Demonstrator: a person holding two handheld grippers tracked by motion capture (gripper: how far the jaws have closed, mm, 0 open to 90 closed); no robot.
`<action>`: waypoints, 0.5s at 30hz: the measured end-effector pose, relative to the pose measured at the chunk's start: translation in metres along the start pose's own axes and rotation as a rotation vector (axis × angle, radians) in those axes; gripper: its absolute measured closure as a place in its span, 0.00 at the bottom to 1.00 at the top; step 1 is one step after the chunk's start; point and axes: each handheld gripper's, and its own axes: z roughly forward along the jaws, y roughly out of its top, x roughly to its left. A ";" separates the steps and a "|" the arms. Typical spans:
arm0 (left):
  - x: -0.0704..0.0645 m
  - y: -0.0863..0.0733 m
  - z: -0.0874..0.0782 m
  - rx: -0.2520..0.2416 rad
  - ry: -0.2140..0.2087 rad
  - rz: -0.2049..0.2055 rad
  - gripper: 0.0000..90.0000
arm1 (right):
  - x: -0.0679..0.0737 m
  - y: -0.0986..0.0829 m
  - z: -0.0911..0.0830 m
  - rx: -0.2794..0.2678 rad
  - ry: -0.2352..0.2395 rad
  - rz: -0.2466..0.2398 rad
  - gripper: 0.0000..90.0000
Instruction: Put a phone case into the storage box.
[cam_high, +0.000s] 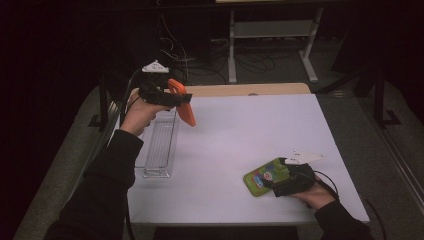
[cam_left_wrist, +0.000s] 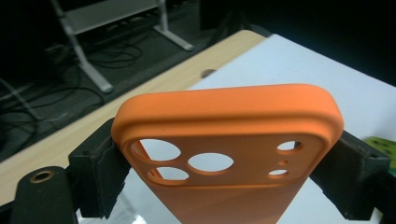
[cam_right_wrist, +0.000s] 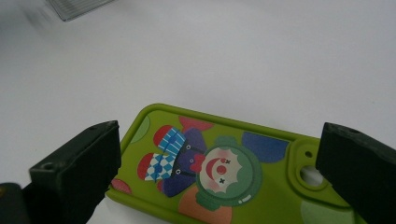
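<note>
Landmark: clear tray (cam_high: 160, 145), at the table's (cam_high: 250, 130) left edge.
Left gripper (cam_high: 176, 98): clamped on the orange phone case (cam_left_wrist: 233, 140), 1 jaw on each long side, held in the air above the tray's far end.
Right gripper (cam_high: 278, 184): jaws spread wide, straddling the green clown case (cam_right_wrist: 224, 177) without touching it.
Green clown case: flat on the table, well right of the tray, near the front edge.
Risk 1: the orange case is soft; a squeeze at its edges could bow it and let it pop free.
Risk 2: closing on the flat green case may push it along the table rather than lift it.
</note>
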 end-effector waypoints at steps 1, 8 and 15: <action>0.003 0.001 0.000 0.000 0.009 -0.012 0.15 | 0.000 0.000 0.000 0.001 0.001 0.003 0.00; 0.028 0.002 0.000 -0.013 0.084 -0.030 0.15 | 0.000 0.000 0.000 0.007 0.004 0.009 0.00; 0.049 -0.008 0.006 0.036 0.169 -0.030 0.15 | -0.001 -0.001 0.000 0.006 0.004 -0.001 0.00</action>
